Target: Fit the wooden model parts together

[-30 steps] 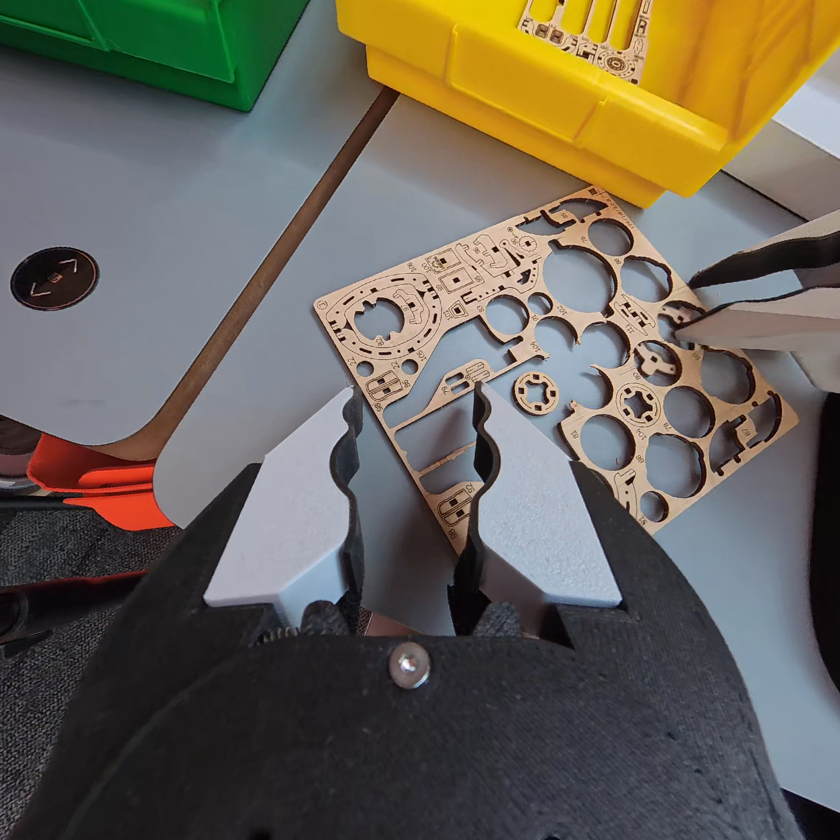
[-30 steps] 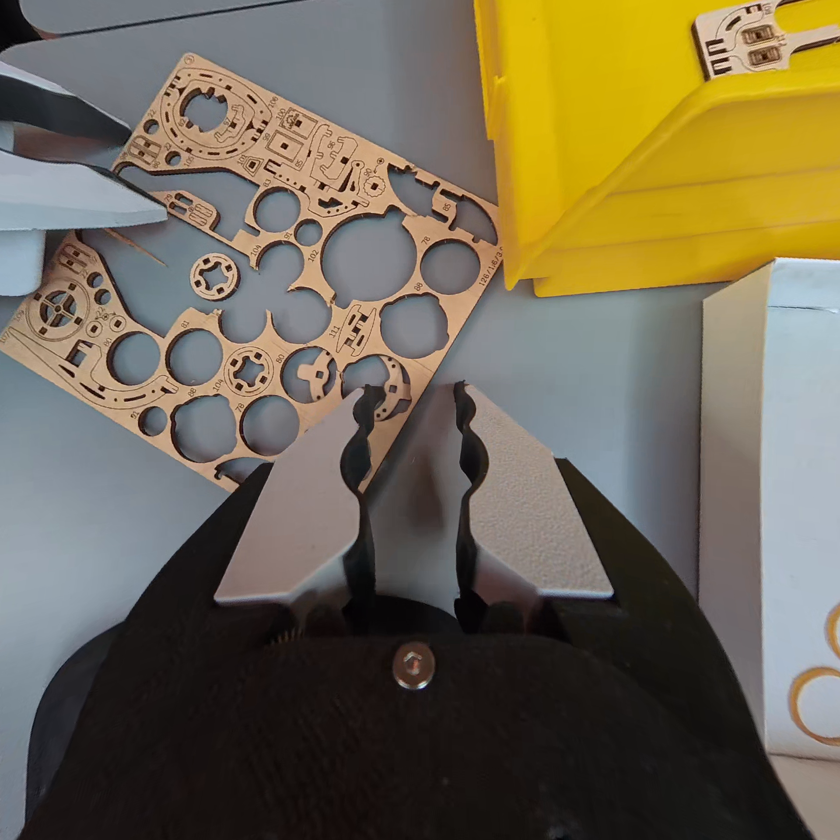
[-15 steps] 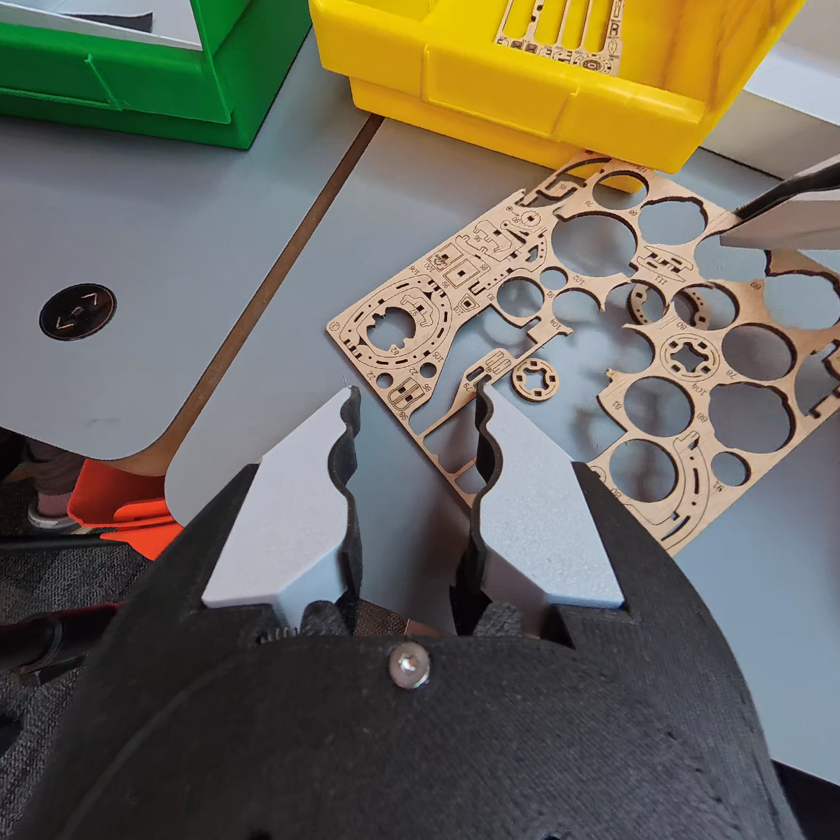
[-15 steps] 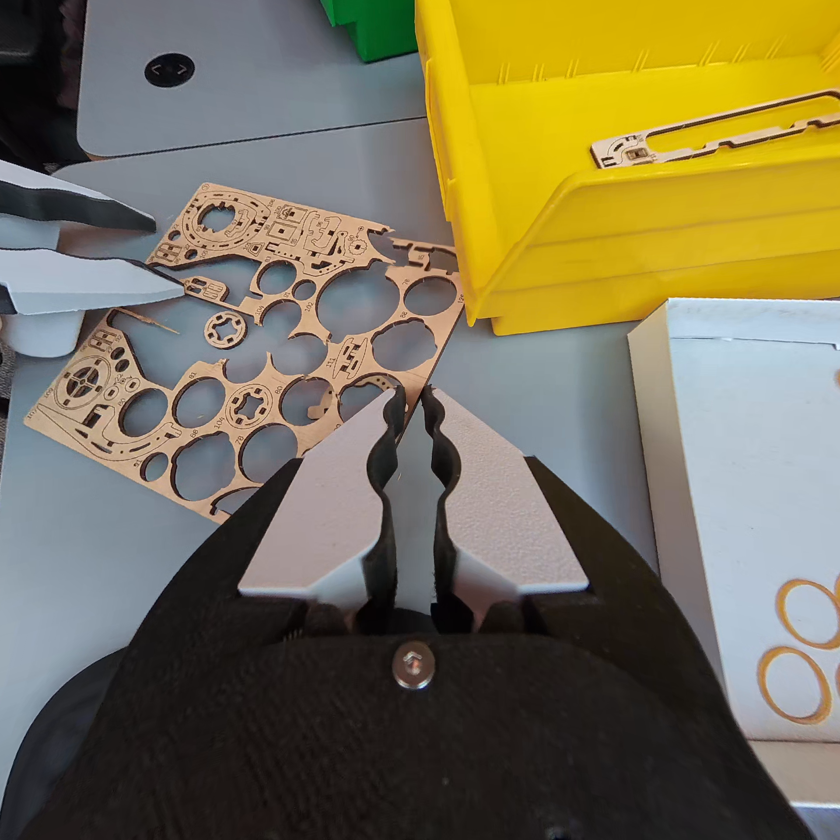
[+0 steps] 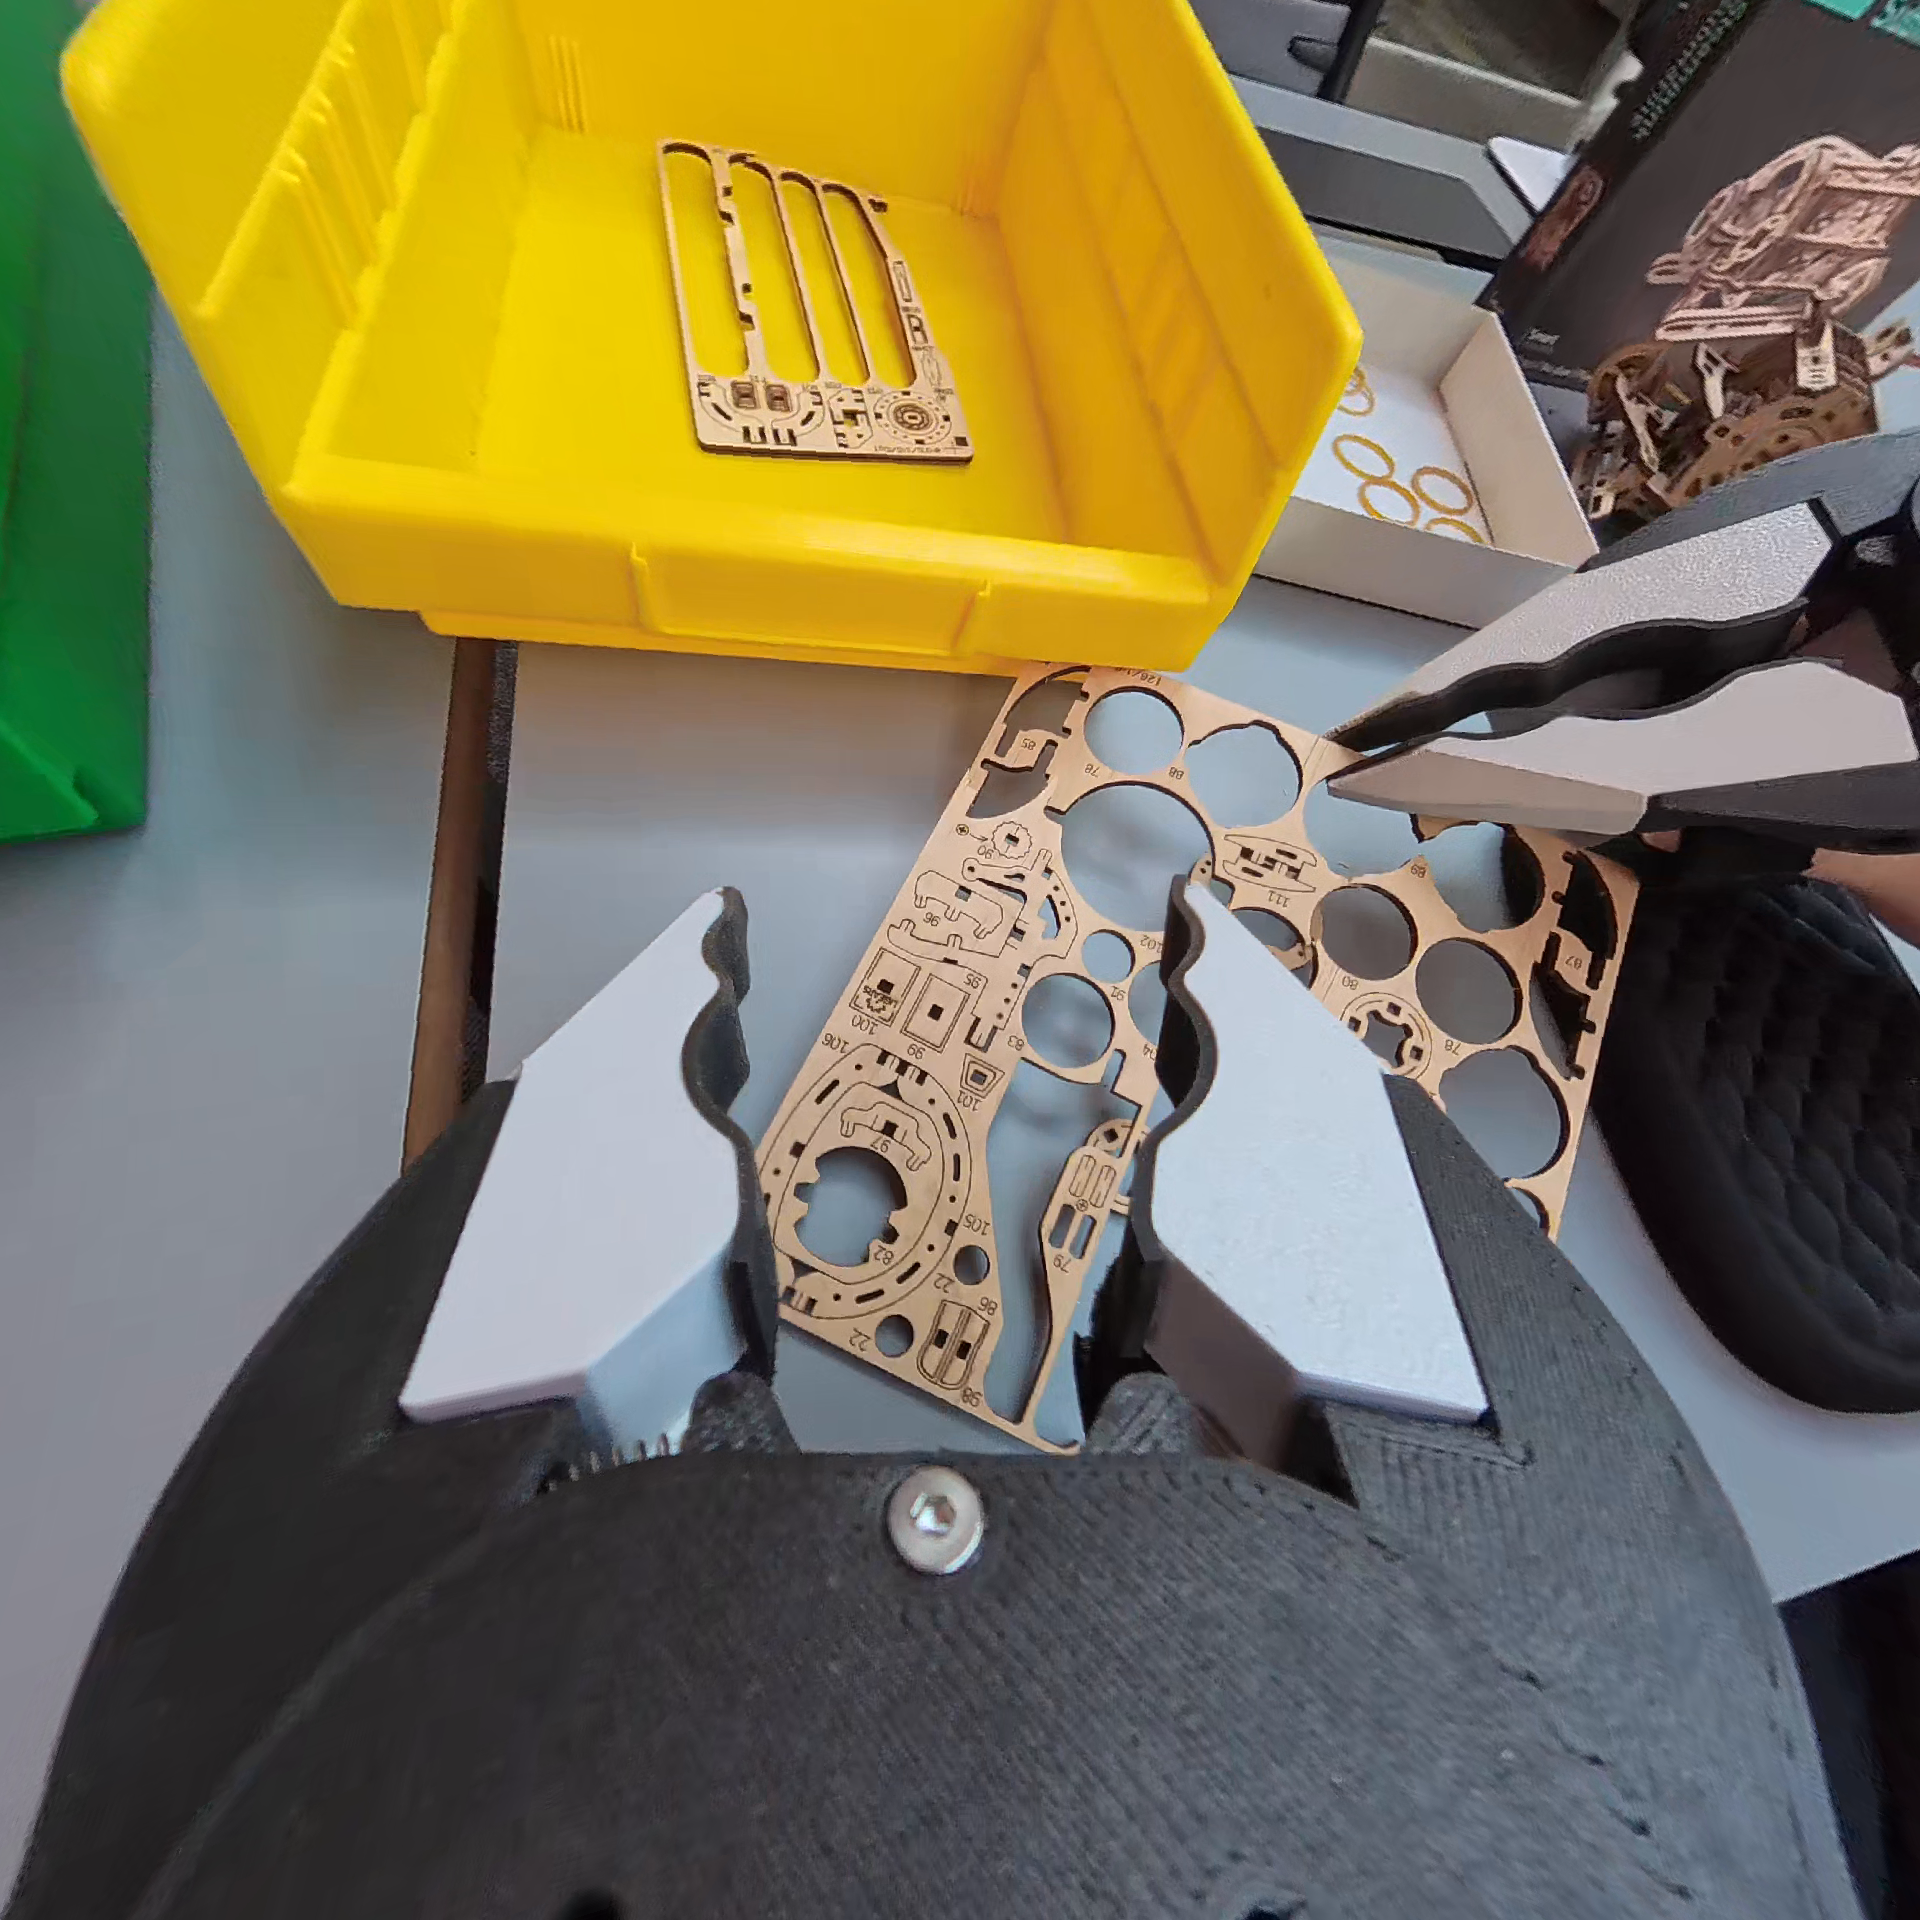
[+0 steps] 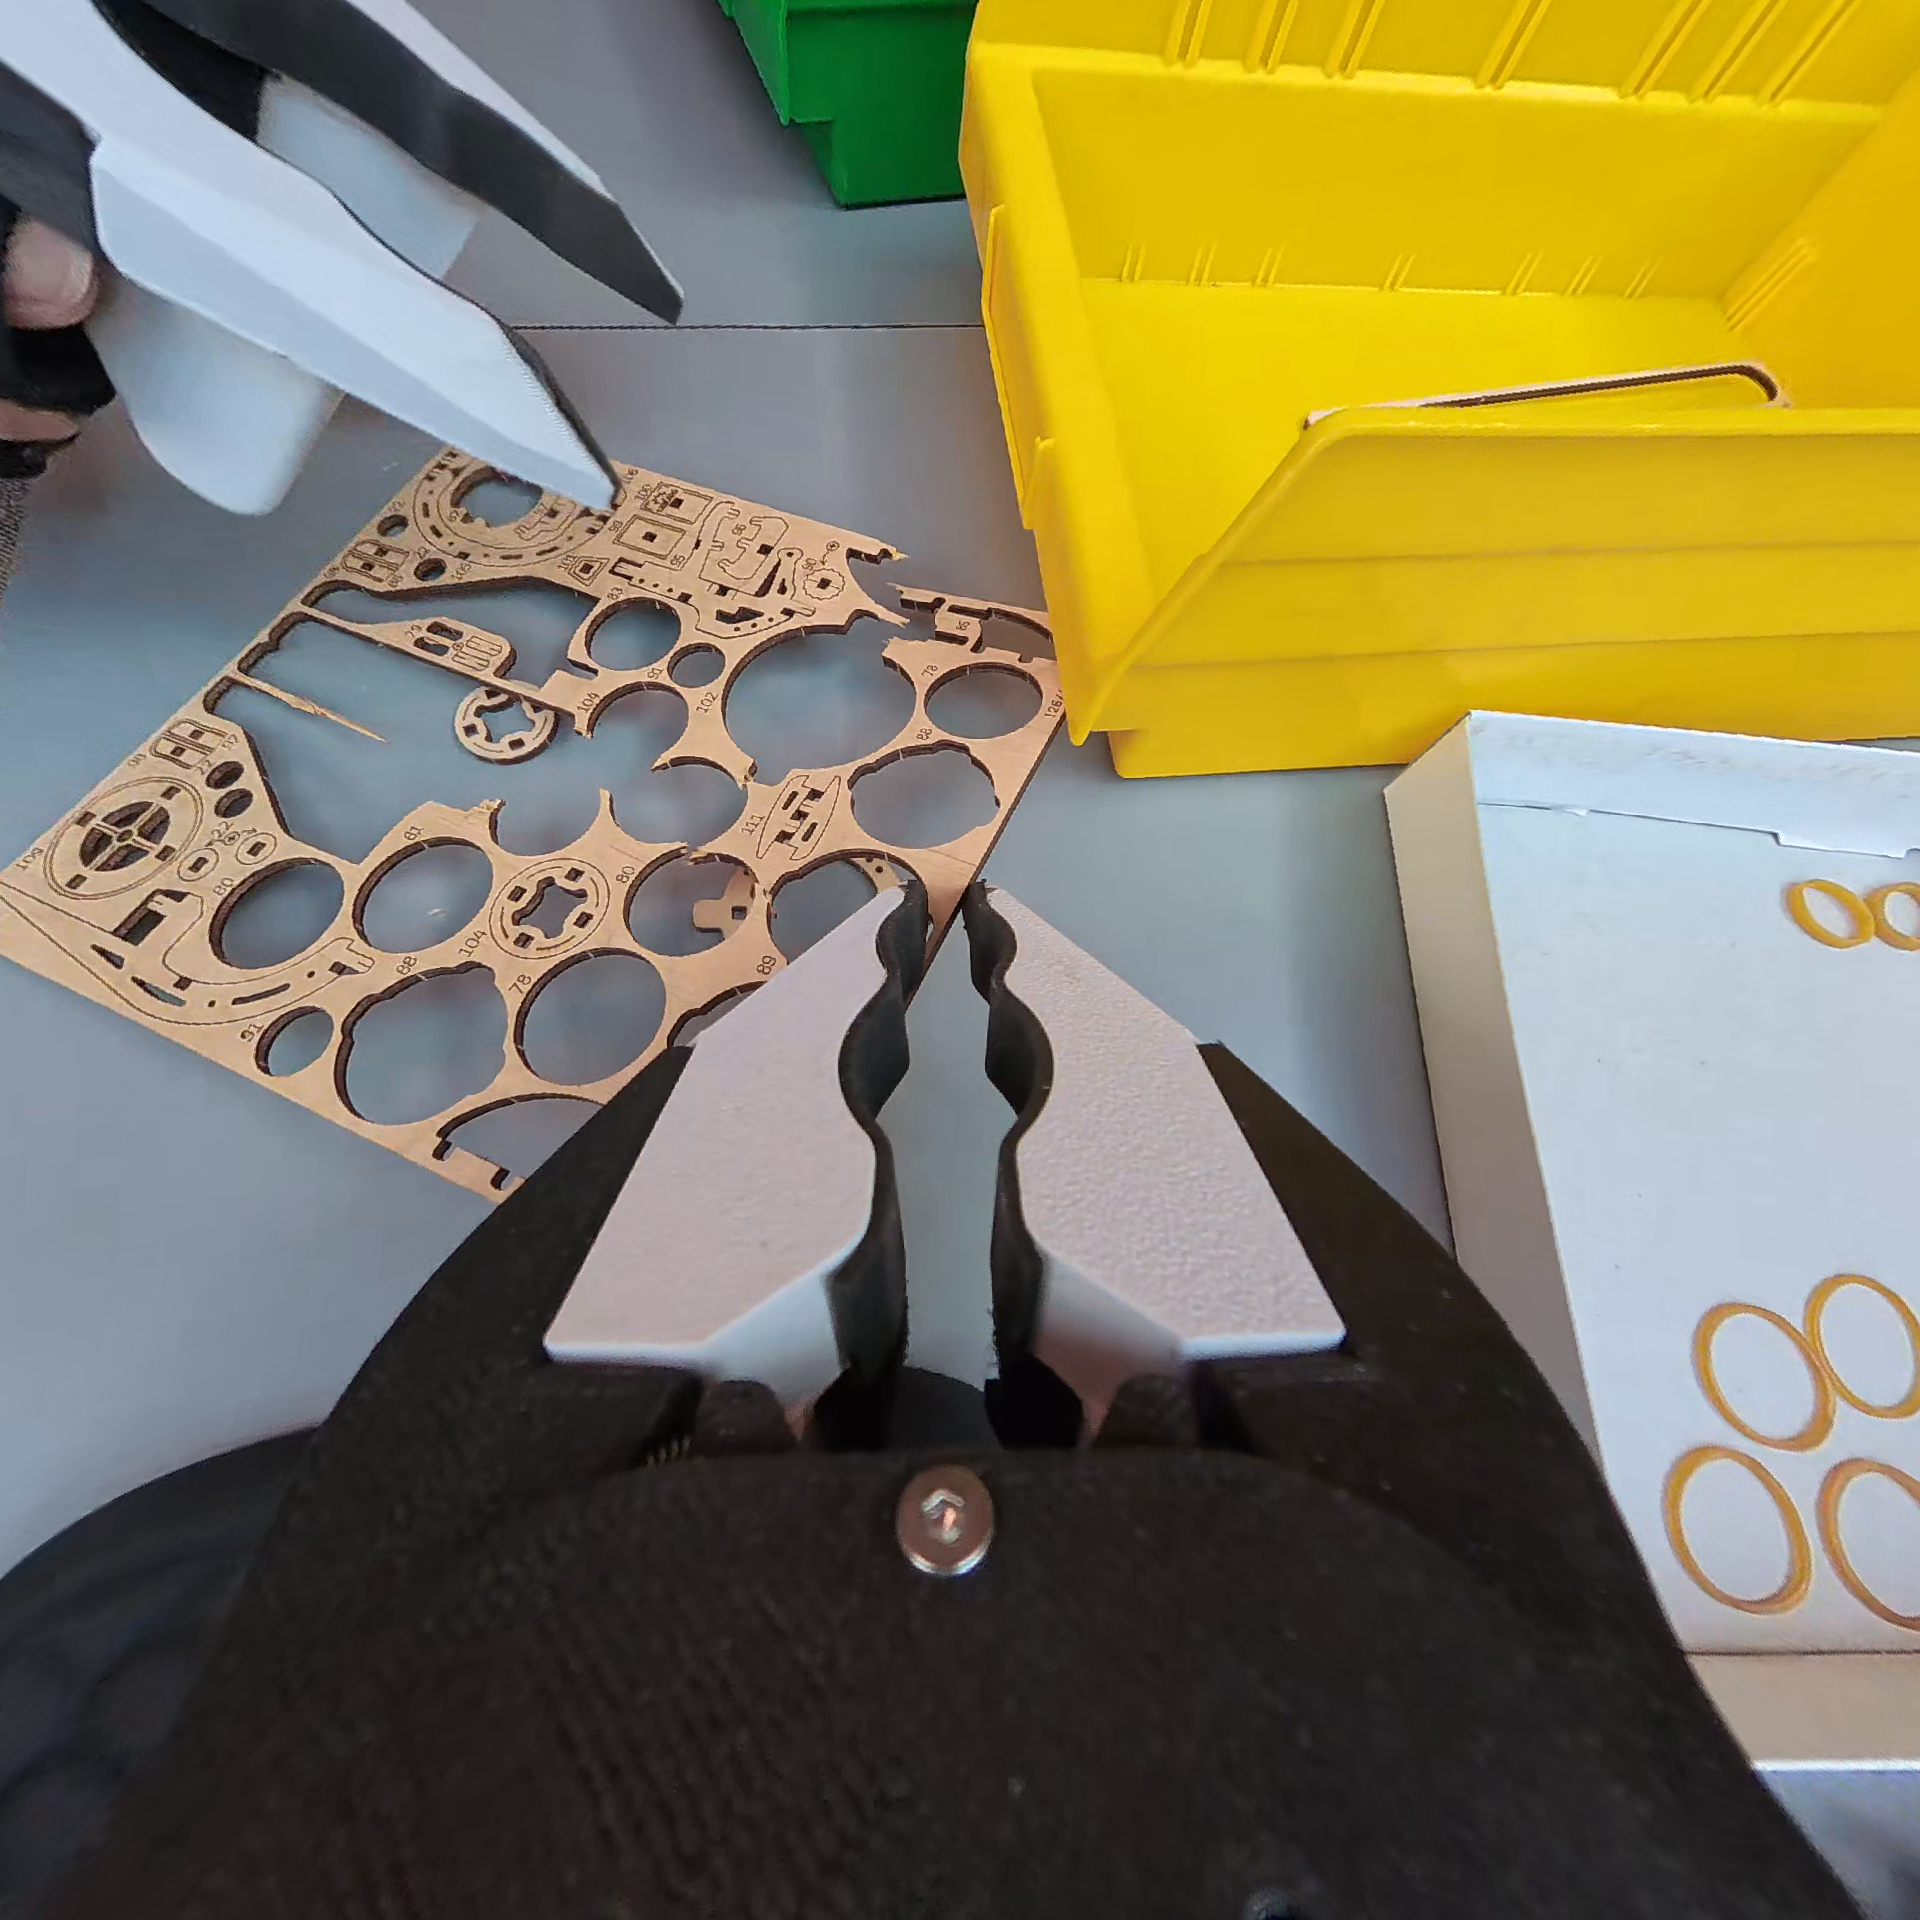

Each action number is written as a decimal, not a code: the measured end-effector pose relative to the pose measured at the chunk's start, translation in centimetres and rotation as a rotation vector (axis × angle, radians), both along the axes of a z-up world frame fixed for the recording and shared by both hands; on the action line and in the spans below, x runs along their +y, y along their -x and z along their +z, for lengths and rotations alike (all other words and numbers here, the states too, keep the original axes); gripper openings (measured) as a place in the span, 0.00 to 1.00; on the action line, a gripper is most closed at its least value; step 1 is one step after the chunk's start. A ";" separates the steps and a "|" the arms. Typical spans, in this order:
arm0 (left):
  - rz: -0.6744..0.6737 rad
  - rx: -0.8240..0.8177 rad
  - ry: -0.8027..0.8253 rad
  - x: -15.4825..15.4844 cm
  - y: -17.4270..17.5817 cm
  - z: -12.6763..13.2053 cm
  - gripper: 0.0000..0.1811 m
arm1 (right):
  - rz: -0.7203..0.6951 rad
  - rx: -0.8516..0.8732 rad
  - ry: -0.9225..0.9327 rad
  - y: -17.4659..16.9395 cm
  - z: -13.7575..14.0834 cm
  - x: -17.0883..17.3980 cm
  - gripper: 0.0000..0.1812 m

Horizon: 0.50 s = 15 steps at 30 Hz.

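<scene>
A thin laser-cut wooden sheet (image 5: 935,935) with many round holes lies flat on the grey table, one corner against the yellow bin (image 5: 810,582). My left gripper (image 5: 954,904) is wide open and empty, hovering over the sheet's near end. It also shows in the right wrist view (image 6: 639,405). My right gripper (image 6: 942,894) has a narrow gap between its jaws, with its tips at the sheet's (image 6: 478,935) right edge. It also shows in the left wrist view (image 5: 1335,769). A loose wooden ring (image 6: 468,727) lies in a cut-out.
A second wooden sheet (image 5: 821,416) lies inside the yellow bin (image 6: 1558,499). A green bin (image 5: 62,520) stands to the left. A white box (image 6: 1662,1039) holding yellow rubber bands sits to the right, with a dark model box (image 5: 1714,260) behind it. A table seam (image 5: 447,883) runs on the left.
My left gripper has moved forward over the sheet, opened wider and turned toward the yellow bin. My right gripper's jaws have narrowed from wide to a small gap at the sheet's edge.
</scene>
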State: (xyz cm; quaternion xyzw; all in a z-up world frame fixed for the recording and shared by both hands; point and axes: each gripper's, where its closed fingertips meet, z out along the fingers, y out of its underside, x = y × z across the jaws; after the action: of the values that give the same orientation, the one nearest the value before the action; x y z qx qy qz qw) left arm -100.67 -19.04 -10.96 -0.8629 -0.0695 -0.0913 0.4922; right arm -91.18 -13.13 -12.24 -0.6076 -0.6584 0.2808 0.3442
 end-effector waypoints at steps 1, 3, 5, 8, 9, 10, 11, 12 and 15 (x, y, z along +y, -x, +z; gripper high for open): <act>-0.027 -0.011 0.010 0.3 0.1 -0.2 0.44 | 0.001 0.007 -0.006 -0.1 0.0 0.0 0.03; -0.082 -0.022 0.037 0.8 0.2 -0.9 0.46 | 0.006 0.021 -0.020 -0.3 0.0 0.1 0.03; -0.108 -0.027 0.077 1.2 0.7 -2.0 0.46 | 0.006 0.037 -0.030 -0.5 0.2 0.2 0.03; -0.166 -0.082 0.112 1.7 0.4 -2.9 0.46 | 0.015 0.054 -0.056 -0.6 0.3 0.1 0.03; -0.186 -0.095 0.119 1.8 0.3 -3.1 0.46 | 0.018 0.063 -0.066 -0.7 0.4 0.1 0.03; -0.204 -0.103 0.118 1.9 0.2 -3.0 0.46 | 0.019 0.070 -0.075 -0.7 0.5 0.1 0.03; -0.219 -0.113 0.116 2.0 0.1 -3.0 0.45 | 0.021 0.072 -0.085 -0.7 0.6 0.0 0.03; -0.233 -0.128 0.114 2.1 0.0 -2.9 0.45 | 0.024 0.074 -0.092 -0.8 0.6 0.0 0.03; -0.259 -0.152 0.113 2.2 0.2 -2.9 0.43 | 0.025 0.072 -0.096 -0.8 0.5 -0.1 0.03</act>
State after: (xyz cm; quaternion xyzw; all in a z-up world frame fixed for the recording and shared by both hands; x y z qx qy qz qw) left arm -100.83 -16.82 -13.82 -0.8815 0.0001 -0.2149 0.4204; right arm -90.35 -13.24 -11.71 -0.5715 -0.6659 0.2749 0.3929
